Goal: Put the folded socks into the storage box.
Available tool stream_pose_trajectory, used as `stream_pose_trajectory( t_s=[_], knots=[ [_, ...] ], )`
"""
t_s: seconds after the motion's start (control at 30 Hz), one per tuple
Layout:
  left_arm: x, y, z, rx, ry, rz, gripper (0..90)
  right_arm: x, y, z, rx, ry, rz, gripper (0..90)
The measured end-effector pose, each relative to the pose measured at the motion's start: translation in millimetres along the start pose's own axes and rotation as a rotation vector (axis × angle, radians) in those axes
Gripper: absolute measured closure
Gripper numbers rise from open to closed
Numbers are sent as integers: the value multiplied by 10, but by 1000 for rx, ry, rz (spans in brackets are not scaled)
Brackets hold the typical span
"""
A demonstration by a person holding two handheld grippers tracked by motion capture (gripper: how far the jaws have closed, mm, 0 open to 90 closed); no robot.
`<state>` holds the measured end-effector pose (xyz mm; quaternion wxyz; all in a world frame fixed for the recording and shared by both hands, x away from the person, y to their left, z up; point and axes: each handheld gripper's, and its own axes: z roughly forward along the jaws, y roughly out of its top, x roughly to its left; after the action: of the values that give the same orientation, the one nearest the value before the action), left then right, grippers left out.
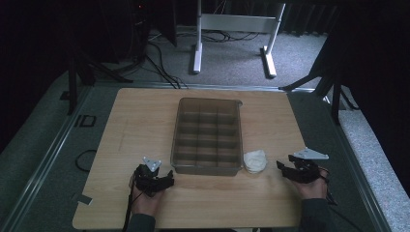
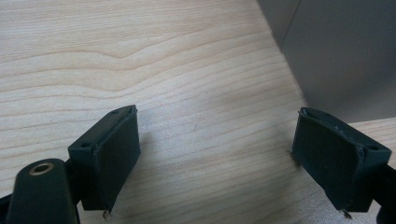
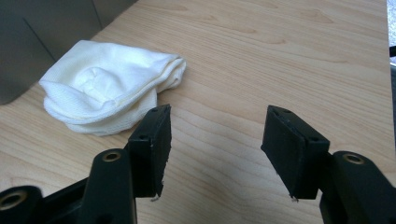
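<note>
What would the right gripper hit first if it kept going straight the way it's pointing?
Probably the bare table. The right gripper has open jaws aimed past the white cloth, which lies off to its left.

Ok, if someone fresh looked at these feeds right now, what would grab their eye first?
Probably the white folded cloth, bright on the wooden table against the right side of the grey divided tray at the table's middle. Next, the two black tongs at the near edge: the right tongs open beside the cloth without touching it, the left tongs open over bare wood near the tray's front left corner.
</note>
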<state>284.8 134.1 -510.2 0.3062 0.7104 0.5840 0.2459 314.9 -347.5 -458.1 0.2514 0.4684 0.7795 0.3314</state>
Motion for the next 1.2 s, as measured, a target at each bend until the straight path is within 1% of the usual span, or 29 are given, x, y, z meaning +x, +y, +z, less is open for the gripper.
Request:
stream_pose_trajectory(
  t_s=[0.27,0.3,0.4,0.47,0.57,0.8,1.2],
  knots=[
    [0,0,0,0,0,0,152,2,70,-50,-2,1,-19,410],
    [0,0,0,0,0,0,152,6,101,-78,6,-1,-33,411],
    [0,0,0,0,0,0,152,6,140,-109,11,-2,-44,411],
    [0,0,0,0,0,0,152,-7,168,-135,6,10,-40,414],
    [0,0,0,0,0,0,152,-21,191,-157,-1,16,-33,422],
    [0,0,0,0,0,0,152,-52,286,-242,-10,30,-42,438],
    [0,0,0,0,0,0,152,-67,397,-321,-22,30,-61,444]
  ],
)
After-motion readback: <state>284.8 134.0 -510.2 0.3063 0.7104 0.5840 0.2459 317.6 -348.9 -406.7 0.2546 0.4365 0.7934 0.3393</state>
